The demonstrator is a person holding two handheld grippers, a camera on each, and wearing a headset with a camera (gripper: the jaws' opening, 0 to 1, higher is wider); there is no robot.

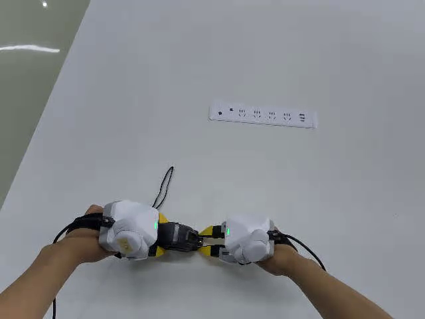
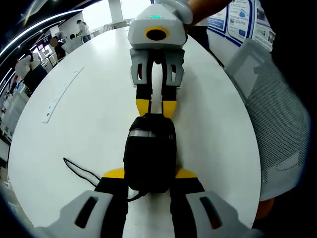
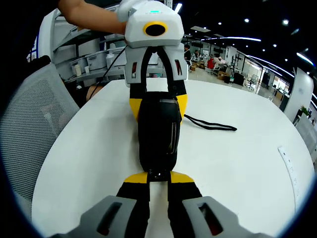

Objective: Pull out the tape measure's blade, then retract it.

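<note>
Black tape measure (image 1: 178, 236) sits close to the worktop's (image 1: 279, 53) near edge, between my two grippers. My left gripper (image 2: 150, 174) clamps its case from both sides. My right gripper (image 3: 158, 178) — jaws almost together — pinches the case's front end (blade tip hidden). Its strap (image 1: 164, 186) trails toward the far edge.

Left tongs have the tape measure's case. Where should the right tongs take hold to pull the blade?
Probably the small blade tip at the end of the case facing the right tongs, approached straight along its length. The left tongs clamp its sides, leaving that end free.
</note>
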